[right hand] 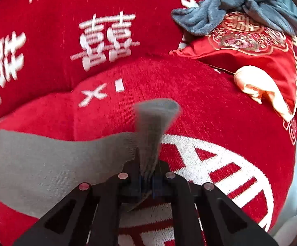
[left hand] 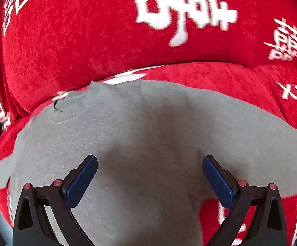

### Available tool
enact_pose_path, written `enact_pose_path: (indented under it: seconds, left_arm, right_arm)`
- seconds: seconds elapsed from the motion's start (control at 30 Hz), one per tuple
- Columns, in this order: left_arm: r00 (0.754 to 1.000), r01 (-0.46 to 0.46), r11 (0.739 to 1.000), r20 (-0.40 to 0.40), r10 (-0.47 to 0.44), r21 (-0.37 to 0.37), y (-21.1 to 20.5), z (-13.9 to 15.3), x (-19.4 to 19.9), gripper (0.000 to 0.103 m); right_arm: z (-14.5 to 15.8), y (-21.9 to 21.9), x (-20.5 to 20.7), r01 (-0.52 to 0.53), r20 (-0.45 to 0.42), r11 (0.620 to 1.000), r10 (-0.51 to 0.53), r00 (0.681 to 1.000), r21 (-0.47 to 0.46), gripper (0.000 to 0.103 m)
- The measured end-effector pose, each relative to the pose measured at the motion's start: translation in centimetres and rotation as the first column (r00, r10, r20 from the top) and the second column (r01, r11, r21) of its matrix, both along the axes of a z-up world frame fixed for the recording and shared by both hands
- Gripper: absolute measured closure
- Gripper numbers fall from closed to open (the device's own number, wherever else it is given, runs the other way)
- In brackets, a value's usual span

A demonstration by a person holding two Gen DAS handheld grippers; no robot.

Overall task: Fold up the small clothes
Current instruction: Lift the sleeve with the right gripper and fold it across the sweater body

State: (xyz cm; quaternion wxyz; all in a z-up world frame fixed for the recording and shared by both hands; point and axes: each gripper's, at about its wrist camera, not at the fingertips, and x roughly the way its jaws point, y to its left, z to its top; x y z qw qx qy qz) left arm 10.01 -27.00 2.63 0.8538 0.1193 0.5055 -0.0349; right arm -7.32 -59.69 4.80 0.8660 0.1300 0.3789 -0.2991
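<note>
Grey garment [right hand: 35,160] stretches leftward from my right claw [right hand: 147,182], clamped on its corner; left claw [left hand: 149,180] hovers spread over its middle.

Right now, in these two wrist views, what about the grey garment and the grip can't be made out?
- Grey garment, left wrist view: its near part is cut off by the bottom edge and hidden by the open left gripper.
- Right wrist view: the right gripper is shut on a pinched edge; its pads hide how many layers they hold.
- The raised tip of the cloth there is motion-blurred.
- Garment type: unclear in both.
</note>
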Motion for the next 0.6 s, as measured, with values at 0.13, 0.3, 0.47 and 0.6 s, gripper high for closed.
enact_pose_path:
  seconds: [0.13,0.3,0.47,0.6]
  left_arm:
    - [0.999,-0.024,1.0,-0.046,0.025,0.019,0.0,-1.6,1.0,0.0]
    - [0.999,0.038,0.996,-0.001,-0.038,0.075,-1.3,-1.0,0.1,0.0]
    - [0.998,0.055,0.998,-0.018,-0.055,0.0,0.5,-0.1,-0.9,0.0]
    - [0.997,0.071,0.996,-0.019,-0.073,-0.055,2.1,0.6,-2.3,0.0]
  right_arm:
    - [2.0,-0.1,-2.4,0.044,0.105,0.999,-0.045,0.993,0.015,0.096]
    - [1.9,0.0,-1.8,0.046,0.062,0.999,-0.046,0.997,0.008,0.097]
    - [3.8,0.9,-2.3,0.037,0.089,0.999,-0.038,0.995,0.014,0.097]
    - [5.8,3.0,-2.1,-0.003,0.122,1.0,0.001,0.993,0.016,0.097]
